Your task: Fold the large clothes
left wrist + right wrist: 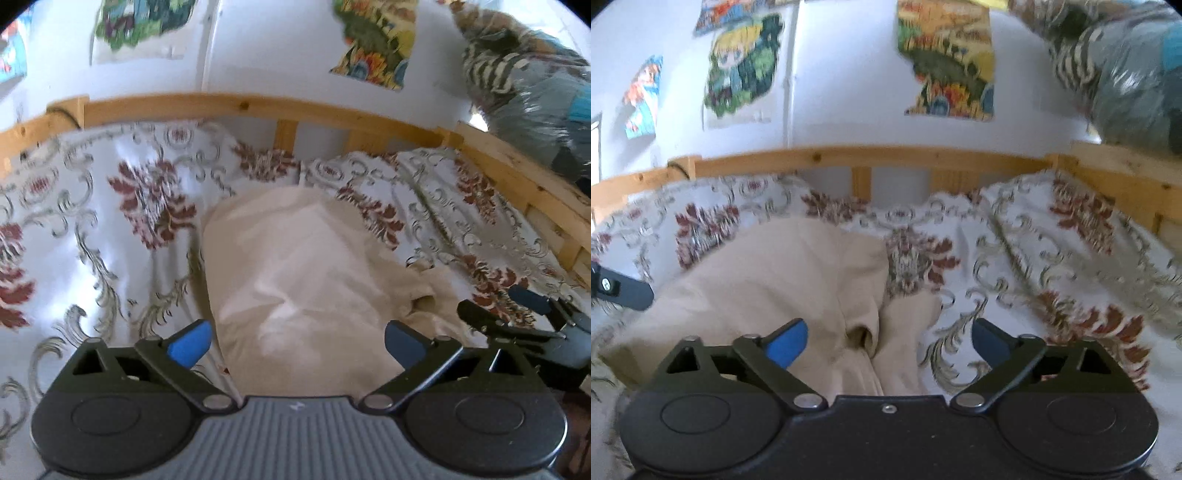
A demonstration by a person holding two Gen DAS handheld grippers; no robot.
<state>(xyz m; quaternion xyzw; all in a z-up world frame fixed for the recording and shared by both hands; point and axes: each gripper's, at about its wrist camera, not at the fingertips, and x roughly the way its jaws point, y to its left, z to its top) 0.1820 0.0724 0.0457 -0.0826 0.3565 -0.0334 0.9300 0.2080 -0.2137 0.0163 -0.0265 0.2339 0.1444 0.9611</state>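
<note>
Beige garment (295,273), near end hidden behind both wide-apart grippers.

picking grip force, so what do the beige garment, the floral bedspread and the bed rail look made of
Beige garment: soft matte woven cloth, maybe cotton; it creases and slumps.
White floral bedspread with red motifs: smoother fabric with a slight sheen, possibly satin or jacquard.
Light bed rail: unpainted wood, likely pine; knots and grain show.

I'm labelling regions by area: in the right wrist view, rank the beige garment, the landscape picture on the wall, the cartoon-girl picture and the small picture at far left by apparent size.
1. Beige garment, though nearness to the camera inflates it.
2. Landscape picture and cartoon-girl picture: too alike to rank.
3. Small picture at far left.
</note>
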